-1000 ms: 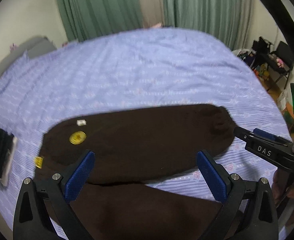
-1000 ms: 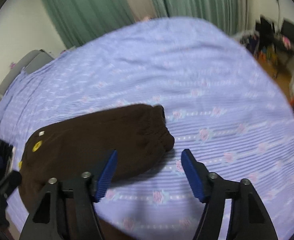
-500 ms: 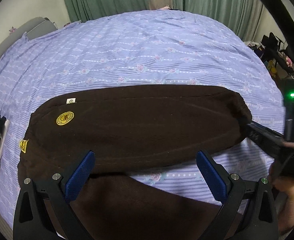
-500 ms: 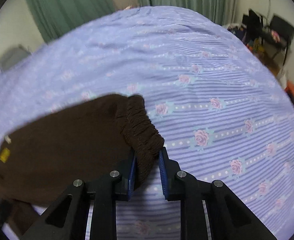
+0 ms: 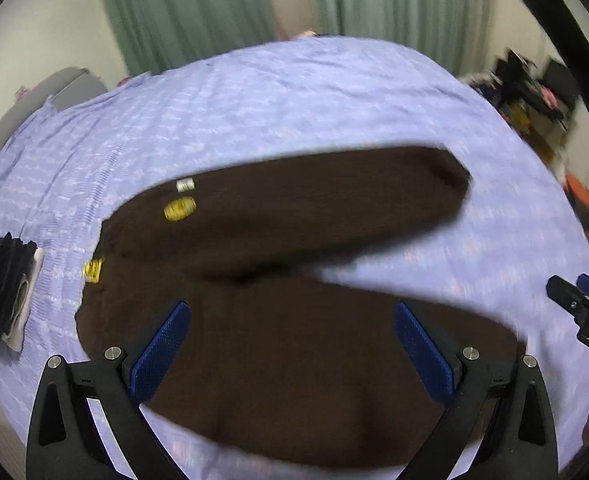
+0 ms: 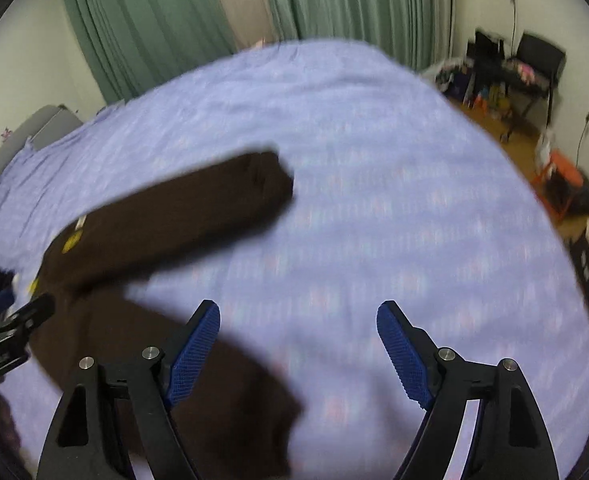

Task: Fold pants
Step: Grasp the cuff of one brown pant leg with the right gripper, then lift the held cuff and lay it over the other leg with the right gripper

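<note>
The dark brown fleece pants [image 5: 294, 320] lie spread on the lavender floral bedsheet [image 5: 294, 112], blurred. The left gripper [image 5: 290, 344] is wide, empty. The right gripper [image 6: 298, 350] has just opened, empty; near leg partly hidden.

Both wrist views tilt down (close) over pants [image 5: 294, 240].

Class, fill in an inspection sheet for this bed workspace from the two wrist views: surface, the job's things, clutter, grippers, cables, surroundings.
Surface: bed sheet, lilac, striped.
Job's things: brown pants lying flat, legs splayed apart, not yet folded; yellow patch on the upper leg.
Clutter: dark folded item at the sheet's left edge.
Grippers: left gripper open over the pants; right gripper has just been opening, nothing between its jaws.
Cables: nothing seen.
Surroundings: green curtains; desk and chair, blurred.
</note>
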Motion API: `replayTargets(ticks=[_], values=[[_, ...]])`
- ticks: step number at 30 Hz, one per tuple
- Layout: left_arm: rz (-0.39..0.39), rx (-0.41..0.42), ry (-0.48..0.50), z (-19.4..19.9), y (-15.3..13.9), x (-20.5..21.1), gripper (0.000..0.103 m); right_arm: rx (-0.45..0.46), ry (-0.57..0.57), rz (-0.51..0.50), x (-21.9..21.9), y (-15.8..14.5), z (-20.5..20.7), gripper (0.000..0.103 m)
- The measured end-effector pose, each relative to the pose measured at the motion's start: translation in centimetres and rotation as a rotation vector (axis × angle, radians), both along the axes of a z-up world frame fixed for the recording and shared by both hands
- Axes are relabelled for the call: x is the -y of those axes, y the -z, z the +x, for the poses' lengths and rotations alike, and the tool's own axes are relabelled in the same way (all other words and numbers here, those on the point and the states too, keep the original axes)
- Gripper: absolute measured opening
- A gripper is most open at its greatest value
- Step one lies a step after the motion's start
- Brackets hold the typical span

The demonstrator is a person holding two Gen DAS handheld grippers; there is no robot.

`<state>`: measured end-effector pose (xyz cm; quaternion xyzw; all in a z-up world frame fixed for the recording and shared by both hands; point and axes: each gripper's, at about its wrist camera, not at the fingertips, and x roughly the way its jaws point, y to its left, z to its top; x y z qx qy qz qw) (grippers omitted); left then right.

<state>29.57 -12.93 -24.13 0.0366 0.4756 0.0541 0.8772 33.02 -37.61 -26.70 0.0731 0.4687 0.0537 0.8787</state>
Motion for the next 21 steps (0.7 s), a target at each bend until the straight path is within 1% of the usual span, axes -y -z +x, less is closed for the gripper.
replayTargets(ticks=[2,4,5,7,8,9,11,12,13,14,15,16,17,18,19,20,21], values=[[0.010,-0.033,0.047,-1.7,0.7,0.9,0.103,-0.068,-0.006,0.028,0.0,1.6,-2.5,0.078],[0.016,-0.081,0.080,-3.3,1.8,1.7,0.103,-0.136,-0.005,0.072,-0.1,3.5,-3.9,0.072],[0.012,-0.096,0.088,-4.0,2.3,1.9,0.103,-0.179,0.001,0.102,-0.2,4.6,-4.4,0.071],[0.005,-0.131,0.089,-4.9,3.2,2.0,0.103,-0.225,0.025,0.155,-0.6,6.2,-4.7,0.067],[0.003,-0.141,0.084,-5.1,3.6,2.0,0.103,-0.230,0.029,0.170,-0.7,6.9,-4.5,0.067],[0.002,-0.151,0.069,-5.2,4.0,1.9,0.103,-0.240,0.029,0.176,-0.9,7.5,-4.0,0.067],[-0.002,-0.159,0.037,-4.9,4.2,1.4,0.103,-0.288,0.042,0.187,-1.0,9.1,-3.2,0.061],[-0.006,-0.161,0.029,-4.9,4.3,1.3,0.103,-0.312,0.059,0.213,-0.9,9.8,-3.0,0.054],[-0.012,-0.164,0.018,-4.7,4.3,1.1,0.103,-0.328,0.077,0.240,-0.7,10.2,-2.8,0.038],[-0.016,-0.168,0.010,-4.5,4.4,1.0,0.103,-0.340,0.081,0.267,-0.5,10.2,-2.7,0.033],[-0.019,-0.167,0.004,-4.5,4.3,0.8,0.103,-0.347,0.074,0.250,-0.6,10.0,-2.6,0.028],[-0.020,-0.166,-0.006,-4.3,4.3,0.7,0.103,-0.339,0.058,0.205,-0.8,9.3,-2.8,0.025],[-0.018,-0.166,-0.016,-4.2,4.1,0.6,0.103,-0.309,0.052,0.149,-0.9,8.0,-3.2,0.025],[-0.021,-0.163,-0.020,-4.3,4.1,0.7,0.103,-0.272,0.055,0.121,-0.6,6.8,-3.7,0.023],[-0.027,-0.156,-0.023,-4.3,4.0,0.6,0.103,-0.227,0.068,0.117,0.0,5.1,-4.3,0.023],[-0.032,-0.152,-0.025,-4.4,3.8,0.5,0.103,-0.210,0.082,0.112,0.6,4.3,-4.6,0.023],[-0.039,-0.152,-0.029,-4.4,3.8,0.5,0.103,-0.209,0.087,0.106,0.8,4.1,-4.5,0.023]])
